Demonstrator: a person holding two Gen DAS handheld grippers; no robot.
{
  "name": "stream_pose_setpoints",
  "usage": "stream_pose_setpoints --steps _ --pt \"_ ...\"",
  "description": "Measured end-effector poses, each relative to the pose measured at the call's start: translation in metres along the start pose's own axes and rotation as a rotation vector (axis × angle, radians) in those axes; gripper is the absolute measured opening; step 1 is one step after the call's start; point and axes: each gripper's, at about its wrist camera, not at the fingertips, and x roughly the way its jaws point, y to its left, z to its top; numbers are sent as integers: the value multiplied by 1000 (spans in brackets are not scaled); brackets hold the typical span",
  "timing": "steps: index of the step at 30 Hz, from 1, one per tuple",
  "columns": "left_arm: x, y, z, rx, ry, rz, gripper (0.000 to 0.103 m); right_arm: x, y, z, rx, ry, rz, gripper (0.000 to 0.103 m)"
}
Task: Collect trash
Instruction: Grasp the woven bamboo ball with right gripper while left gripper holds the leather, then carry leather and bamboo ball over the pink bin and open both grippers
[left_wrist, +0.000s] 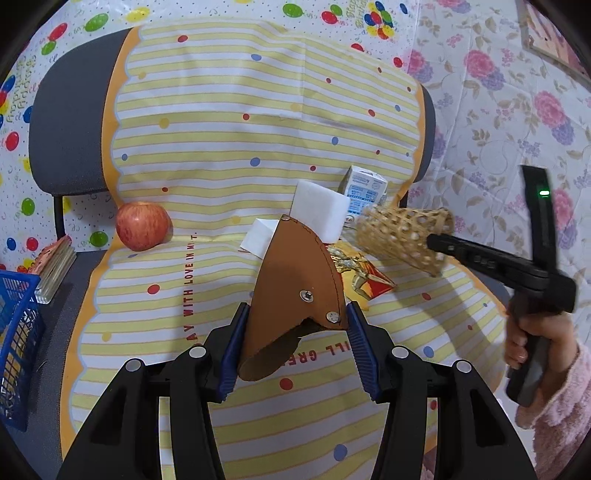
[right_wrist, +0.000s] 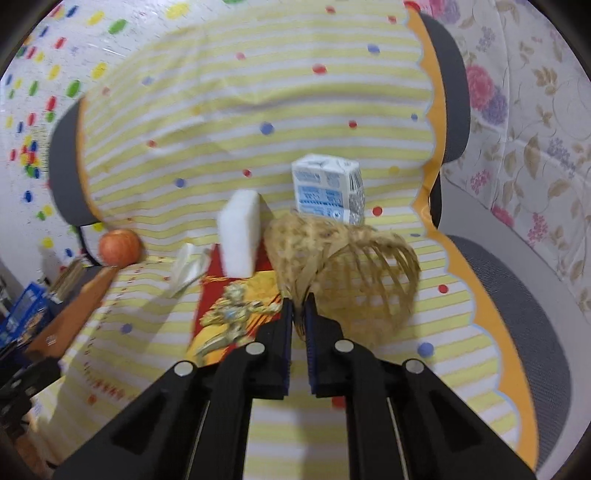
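My left gripper (left_wrist: 295, 332) is shut on a brown leather pouch (left_wrist: 291, 291) and holds it above the striped cloth (left_wrist: 221, 129). My right gripper (right_wrist: 299, 314) is shut on the rim of a woven bamboo basket (right_wrist: 354, 273), which hangs tilted on its side; the basket also shows in the left wrist view (left_wrist: 402, 232). Behind it on the seat stand a blue and white milk carton (right_wrist: 327, 188), a white foam block (right_wrist: 240, 232), a crumpled tissue (right_wrist: 186, 266) and a red and gold wrapper (right_wrist: 236, 306).
A red apple (left_wrist: 142, 225) lies on the cloth at the left. A blue crate (left_wrist: 14, 343) and a stack of books (left_wrist: 55, 266) sit at the seat's left edge. The grey chair back (left_wrist: 70, 122) rises behind. Floral sheet (left_wrist: 517, 110) covers the right.
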Motion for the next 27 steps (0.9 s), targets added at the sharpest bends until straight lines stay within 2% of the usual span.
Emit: stream_pose_setpoints --steps 6,13,19,27 --pt "-15 -25 -5 22 -13 -65 53 -87 12 -22 -65 -57 -32 5" --pt "-31 -73 -26 100 3 -156 53 -138 9 -68 -7 -61 -35 6" --pt "-41 -121 -49 195 20 -232 53 -181 1 -99 36 -63 -109 6" --pt "-49 -180 -74 297 68 -364 53 -235 -31 -148 154 -9 -249 6"
